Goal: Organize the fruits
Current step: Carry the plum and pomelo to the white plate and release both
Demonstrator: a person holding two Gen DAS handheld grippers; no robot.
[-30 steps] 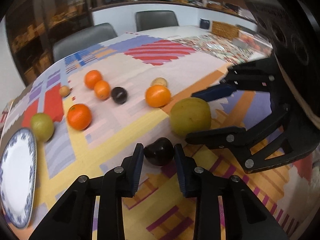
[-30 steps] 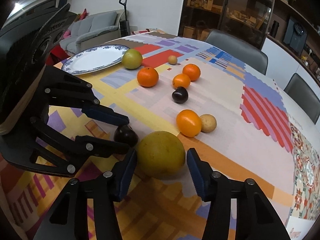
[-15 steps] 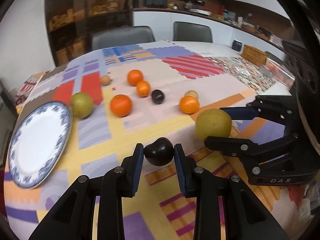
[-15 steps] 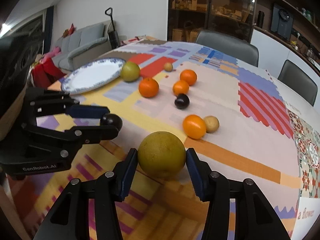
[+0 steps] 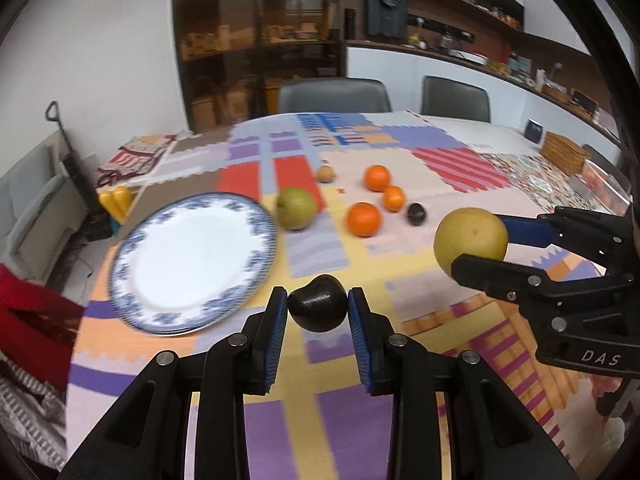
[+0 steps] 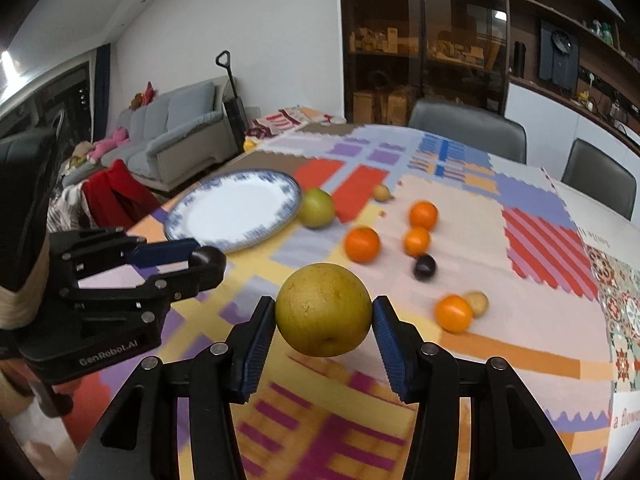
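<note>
The left claw (image 5: 318, 310) is clenched on one dark plum (image 5: 317, 309), its blue pads pressing both sides of the fruit, which hangs clear above the patchwork cloth of the desk (image 5: 320, 412). The right claw (image 6: 324, 314) grips one large yellow-green pear (image 6: 323, 309) between its pads, also lifted off the desk. In the left wrist view that pear shows at about three o'clock from the plum. One blue-rimmed white plate (image 5: 192, 264) lies bare at about ten o'clock from the plum, near the desk's edge. Just beside the plate's far rim rests one green pear (image 5: 296, 208). Beyond, at twelve to one o'clock, lie three oranges (image 5: 363, 219) in a loose cluster, with a second dark plum (image 5: 416, 214) just beside the nearest two. A small brown fruit (image 5: 325, 174) sits alone further back. The right wrist view adds a fourth orange (image 6: 454, 313) at about three o'clock from the held pear, touching a second small brown fruit (image 6: 476, 303). Two grey chairs (image 5: 334, 96) stand at the desk's far side.
</note>
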